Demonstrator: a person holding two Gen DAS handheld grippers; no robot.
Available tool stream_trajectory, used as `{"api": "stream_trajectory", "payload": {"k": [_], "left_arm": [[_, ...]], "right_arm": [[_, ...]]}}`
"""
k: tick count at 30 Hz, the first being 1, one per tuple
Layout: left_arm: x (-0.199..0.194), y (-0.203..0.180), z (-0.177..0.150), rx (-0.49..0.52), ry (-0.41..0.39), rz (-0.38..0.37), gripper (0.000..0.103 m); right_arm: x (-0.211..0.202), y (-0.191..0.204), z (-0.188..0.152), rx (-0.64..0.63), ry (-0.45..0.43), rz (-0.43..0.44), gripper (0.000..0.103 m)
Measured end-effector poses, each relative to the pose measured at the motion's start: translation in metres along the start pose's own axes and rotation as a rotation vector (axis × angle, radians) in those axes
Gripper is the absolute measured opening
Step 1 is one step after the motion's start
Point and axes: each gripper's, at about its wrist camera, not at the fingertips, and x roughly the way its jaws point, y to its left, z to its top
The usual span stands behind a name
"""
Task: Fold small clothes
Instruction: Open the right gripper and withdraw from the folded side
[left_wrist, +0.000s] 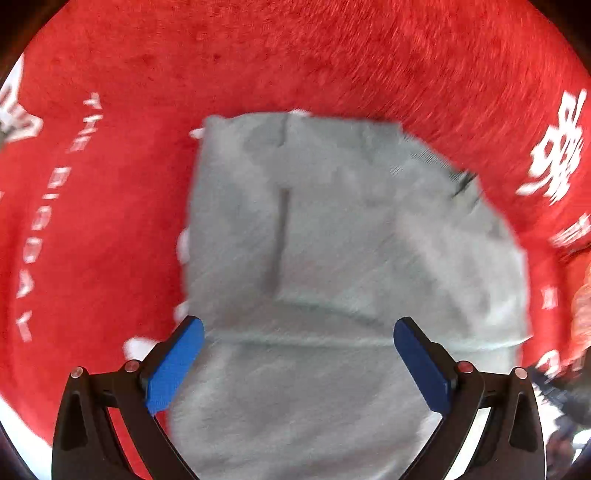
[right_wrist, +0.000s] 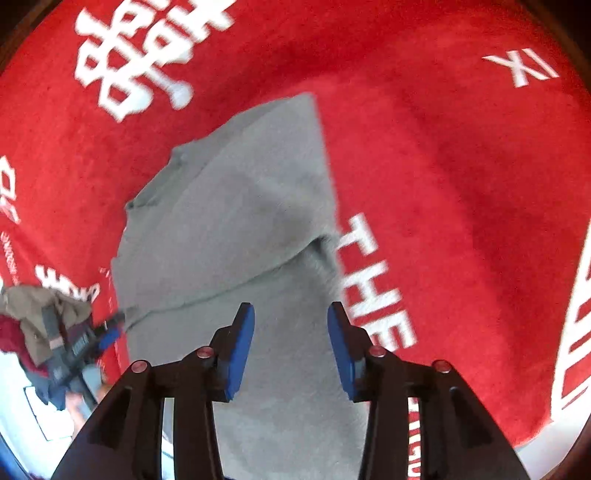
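A grey garment (left_wrist: 332, 240) lies partly folded on a red cloth with white lettering (left_wrist: 110, 184). In the left wrist view a fold edge crosses it just beyond my left gripper (left_wrist: 298, 328), which is open wide and empty above its near part. In the right wrist view the same grey garment (right_wrist: 236, 206) stretches away from me, one layer folded over. My right gripper (right_wrist: 291, 314) is open and empty above its near end, close to the garment's right edge.
The red cloth (right_wrist: 461, 184) covers the surface around the garment. A heap of other clothes (right_wrist: 40, 317) lies at the far left of the right wrist view, with the other gripper (right_wrist: 85, 343) beside it. A white surface edge (right_wrist: 48, 413) shows below.
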Motion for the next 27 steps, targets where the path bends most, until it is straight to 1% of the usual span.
{"api": "stream_trajectory", "payload": {"k": [2, 3, 4, 5, 6, 7, 8, 9, 10, 11, 14, 17, 19, 20, 21, 22, 23, 24, 25, 27], "left_arm": [[0.007, -0.008, 0.009, 0.003, 0.001, -0.046, 0.103], [0.011, -0.011, 0.012, 0.01, 0.004, -0.046, 0.1], [0.016, -0.014, 0.015, 0.018, 0.008, -0.042, 0.094], [0.021, -0.017, 0.019, 0.026, 0.027, -0.05, 0.077], [0.024, -0.018, 0.018, 0.027, 0.038, -0.048, 0.067], [0.025, -0.019, 0.019, 0.027, 0.038, -0.038, 0.061], [0.023, -0.019, 0.02, 0.027, 0.029, -0.032, 0.04], [0.023, -0.017, 0.019, 0.021, 0.032, -0.043, 0.016], [0.021, -0.021, 0.022, 0.007, 0.043, -0.069, 0.01], [0.017, -0.019, 0.017, -0.011, 0.042, -0.094, 0.01], [0.009, -0.02, 0.009, 0.004, 0.01, -0.079, 0.01], [0.011, -0.018, -0.005, 0.026, 0.014, -0.031, 0.01], [0.012, -0.018, -0.009, 0.035, -0.007, -0.014, 0.01], [0.01, -0.019, -0.009, 0.038, -0.017, 0.0, 0.014], [0.009, -0.022, -0.009, 0.041, -0.023, 0.036, 0.034], [0.009, -0.023, -0.008, 0.043, -0.027, 0.085, 0.049], [0.005, -0.023, -0.008, 0.042, -0.035, 0.123, 0.078], [0.002, -0.024, -0.008, 0.042, -0.05, 0.144, 0.086], [-0.001, -0.024, -0.009, 0.046, -0.061, 0.167, 0.086], [-0.004, -0.023, -0.011, 0.057, -0.056, 0.197, 0.086]], "right_arm": [[0.007, 0.008, -0.004, -0.02, 0.021, 0.024, 0.045], [0.009, 0.012, -0.006, -0.029, 0.029, 0.031, 0.045], [0.014, 0.017, -0.007, -0.038, 0.036, 0.04, 0.045], [0.016, 0.021, -0.008, -0.049, 0.043, 0.046, 0.045], [0.019, 0.026, -0.01, -0.066, 0.052, 0.053, 0.045], [0.02, 0.029, -0.011, -0.077, 0.056, 0.056, 0.045], [0.022, 0.033, -0.011, -0.091, 0.059, 0.06, 0.045], [0.022, 0.035, -0.013, -0.099, 0.061, 0.063, 0.045], [0.022, 0.037, -0.013, -0.104, 0.064, 0.067, 0.045], [0.023, 0.038, -0.014, -0.105, 0.065, 0.07, 0.045], [0.026, 0.041, -0.012, -0.094, 0.065, 0.08, 0.045], [0.029, 0.041, -0.014, -0.09, 0.071, 0.082, 0.045], [0.03, 0.039, -0.016, -0.088, 0.078, 0.077, 0.045], [0.031, 0.038, -0.016, -0.087, 0.081, 0.073, 0.045], [0.03, 0.038, -0.017, -0.087, 0.08, 0.072, 0.045], [0.029, 0.037, -0.018, -0.088, 0.079, 0.072, 0.045], [0.029, 0.038, -0.019, -0.089, 0.078, 0.07, 0.045], [0.03, 0.038, -0.019, -0.089, 0.08, 0.068, 0.045], [0.031, 0.039, -0.018, -0.089, 0.083, 0.067, 0.045], [0.031, 0.041, -0.018, -0.094, 0.086, 0.066, 0.045]]}}
